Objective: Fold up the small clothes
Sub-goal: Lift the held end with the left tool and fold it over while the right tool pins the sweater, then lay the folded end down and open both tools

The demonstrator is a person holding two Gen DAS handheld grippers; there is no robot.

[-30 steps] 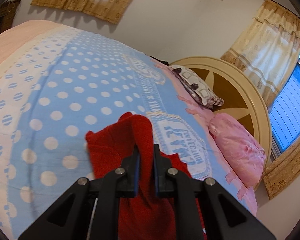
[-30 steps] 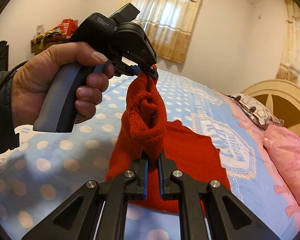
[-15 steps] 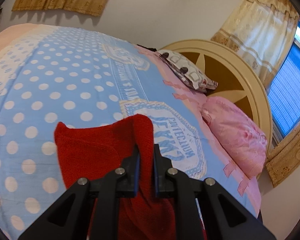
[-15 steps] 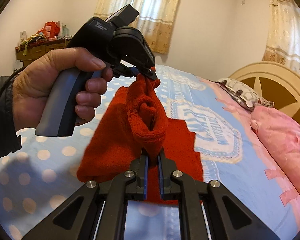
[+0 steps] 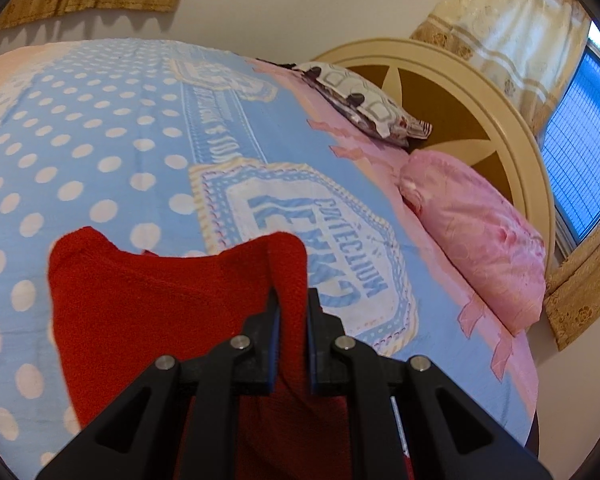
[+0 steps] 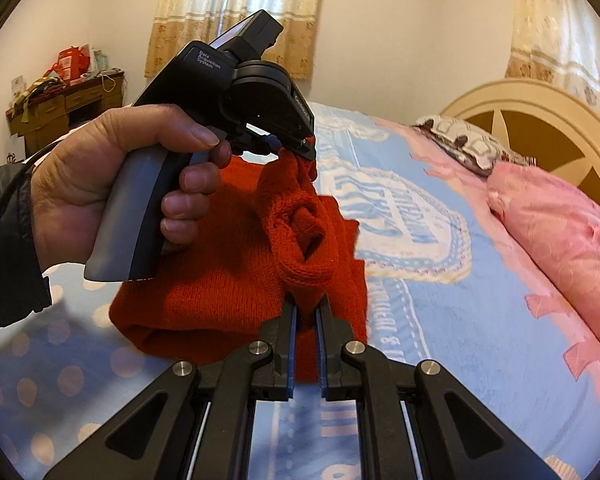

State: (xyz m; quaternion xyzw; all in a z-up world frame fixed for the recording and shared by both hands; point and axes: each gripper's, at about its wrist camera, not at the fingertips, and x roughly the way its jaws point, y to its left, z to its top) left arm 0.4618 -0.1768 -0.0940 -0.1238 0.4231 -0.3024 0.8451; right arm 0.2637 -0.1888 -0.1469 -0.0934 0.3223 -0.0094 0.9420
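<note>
A small red knit garment (image 5: 160,308) hangs above the blue polka-dot bedspread (image 5: 100,140), held up by both grippers. My left gripper (image 5: 293,300) is shut on one edge of it, the cloth bulging up between the jaws. In the right wrist view the left gripper (image 6: 304,148) shows in a hand, pinching the garment's top (image 6: 220,272). My right gripper (image 6: 306,312) is shut on a rolled hem of the same garment. The lower part of the garment is folded under and partly hidden.
A pink pillow (image 5: 476,236) and a patterned pillow (image 5: 364,104) lie by the cream round headboard (image 5: 500,120) at the right. A window (image 5: 580,152) with curtains is behind it. A cluttered wooden desk (image 6: 60,100) stands far left.
Both grippers carried the red garment toward the pillows; the lettered panel of the bedspread now lies right beyond it. The garment has spread wider and hangs flatter. Both grips hold.
</note>
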